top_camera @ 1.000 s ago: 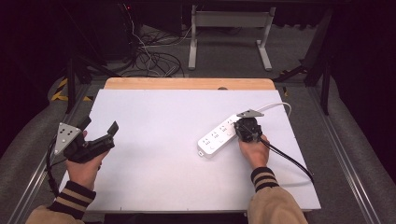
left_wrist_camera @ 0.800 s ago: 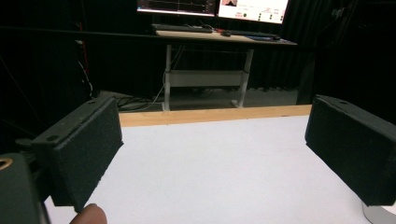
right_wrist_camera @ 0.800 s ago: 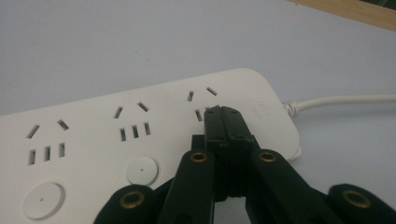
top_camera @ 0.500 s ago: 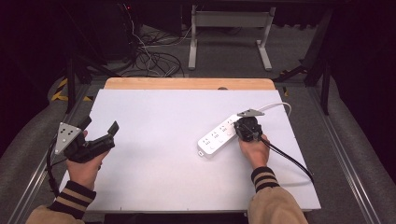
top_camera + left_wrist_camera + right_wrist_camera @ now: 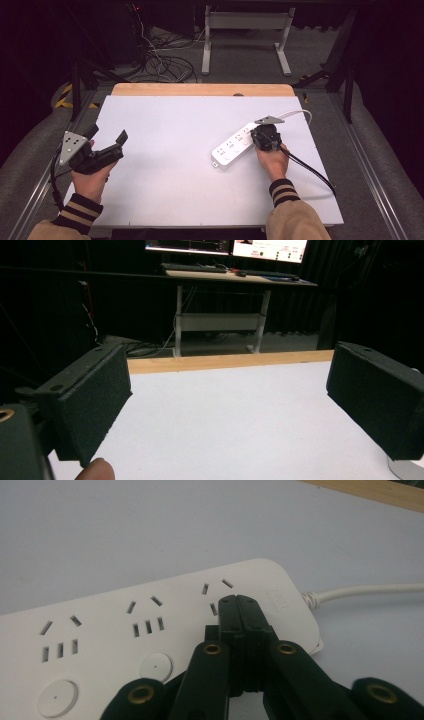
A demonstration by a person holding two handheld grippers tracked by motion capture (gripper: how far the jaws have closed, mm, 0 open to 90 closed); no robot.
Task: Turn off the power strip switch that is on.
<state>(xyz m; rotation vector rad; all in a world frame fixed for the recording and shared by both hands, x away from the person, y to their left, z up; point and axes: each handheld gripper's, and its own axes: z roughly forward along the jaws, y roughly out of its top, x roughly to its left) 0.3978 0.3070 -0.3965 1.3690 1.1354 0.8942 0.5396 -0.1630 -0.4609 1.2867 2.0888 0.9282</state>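
A white power strip (image 5: pixel 231 147) lies slanted on the white table (image 5: pixel 165 125), right of the middle, and its white cord (image 5: pixel 295 114) curves off to the far right. My right gripper (image 5: pixel 257 137) is shut with nothing between its jaws. Its closed tips (image 5: pixel 239 603) rest over the end socket of the power strip (image 5: pixel 150 625), near the cord (image 5: pixel 360 590); I cannot tell whether they touch it. My left gripper (image 5: pixel 107 134) is held above the table's left edge, jaws wide open and bare. The left gripper (image 5: pixel 230 400) faces across the bare tabletop.
A wooden strip (image 5: pixel 200 90) edges the table's far side. Beyond it stand a metal desk frame (image 5: pixel 245 35) and tangled floor cables (image 5: pixel 160 65). A black cable (image 5: pixel 310 170) trails from my right gripper over the table's right part. Monitors (image 5: pixel 225 246) glow on the far desk.
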